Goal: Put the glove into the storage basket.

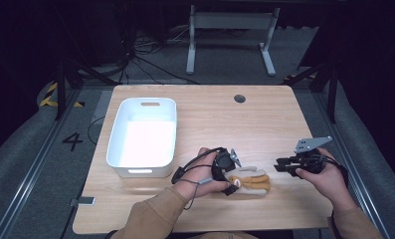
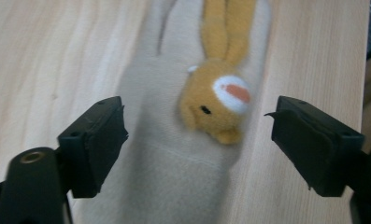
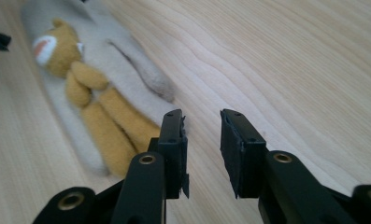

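Your left gripper (image 2: 199, 140) straddles the beige glove (image 2: 183, 154), jaws wide, not pressing; your right gripper (image 3: 203, 149), beside the glove, stands narrow and empty.

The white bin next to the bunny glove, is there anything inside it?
The white bin looks empty: its bare white floor shows in the high view. The strip of floor just behind its near wall is hidden. The bunny glove lies outside on the table.

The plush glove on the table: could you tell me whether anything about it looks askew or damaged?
Nothing stands out. The plush glove lies flat on the wooden table, its animal figure intact, beside the empty white bin, between the open left gripper jaws.
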A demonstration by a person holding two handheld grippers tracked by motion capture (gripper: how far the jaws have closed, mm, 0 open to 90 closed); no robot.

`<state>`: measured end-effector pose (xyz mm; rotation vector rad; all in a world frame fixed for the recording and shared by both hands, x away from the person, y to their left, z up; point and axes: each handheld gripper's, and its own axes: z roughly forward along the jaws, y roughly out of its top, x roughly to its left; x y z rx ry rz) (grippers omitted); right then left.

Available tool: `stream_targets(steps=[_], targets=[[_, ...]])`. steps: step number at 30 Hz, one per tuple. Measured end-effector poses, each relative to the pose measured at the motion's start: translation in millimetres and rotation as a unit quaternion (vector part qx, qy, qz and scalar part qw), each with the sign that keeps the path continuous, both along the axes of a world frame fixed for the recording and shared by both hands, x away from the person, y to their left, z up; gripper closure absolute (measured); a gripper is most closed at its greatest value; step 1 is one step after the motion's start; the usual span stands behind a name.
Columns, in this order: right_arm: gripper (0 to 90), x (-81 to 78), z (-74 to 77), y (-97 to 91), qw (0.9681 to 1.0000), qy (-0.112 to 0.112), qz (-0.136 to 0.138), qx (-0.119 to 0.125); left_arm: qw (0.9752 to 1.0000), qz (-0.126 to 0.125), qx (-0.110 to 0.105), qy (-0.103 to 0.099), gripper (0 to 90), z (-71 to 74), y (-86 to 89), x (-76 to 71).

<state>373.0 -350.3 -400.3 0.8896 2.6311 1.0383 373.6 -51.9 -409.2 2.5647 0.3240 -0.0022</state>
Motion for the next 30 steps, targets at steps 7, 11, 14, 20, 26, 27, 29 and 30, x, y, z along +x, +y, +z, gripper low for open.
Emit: stream_targets(steps=[7,11,14,20,26,27,29,30], targets=[[68.7,-0.9,0.1,2.5,0.9999,0.005,0.008,0.005,0.9999,-0.002,0.005,-0.015,18.4,-8.1,-5.9,5.0],[67.8,-0.8,0.0,2.2,0.9999,0.007,0.007,0.008,0.9997,-0.009,0.011,-0.019,18.3,-12.0,-7.8,6.9],[67.6,-1.0,-0.4,2.5,0.9998,0.013,0.007,0.01,0.9995,-0.018,0.017,-0.018,17.8,-16.8,-10.1,7.7],[66.4,-0.5,-2.0,3.4,0.9998,0.013,0.008,0.012,0.9994,-0.019,0.025,-0.014,17.8,-21.6,-13.6,8.6],[65.0,-0.3,-2.6,3.1,0.9998,0.015,0.004,0.014,0.9991,-0.02,0.036,-0.012,16.8,-26.4,-17.3,10.0],[64.9,-0.3,-2.5,3.0,0.9998,0.016,0.004,0.015,0.9991,-0.02,0.036,-0.012,16.8,-26.4,-17.3,10.0],[64.7,-0.3,-2.7,3.0,0.9997,0.015,0.004,0.016,0.9984,-0.019,0.051,-0.017,16.7,-31.0,-19.6,10.3],[64.5,-0.3,-2.8,3.1,0.9997,0.016,0.004,0.016,0.998,-0.02,0.056,-0.021,16.2,-32.2,-20.4,10.8]])
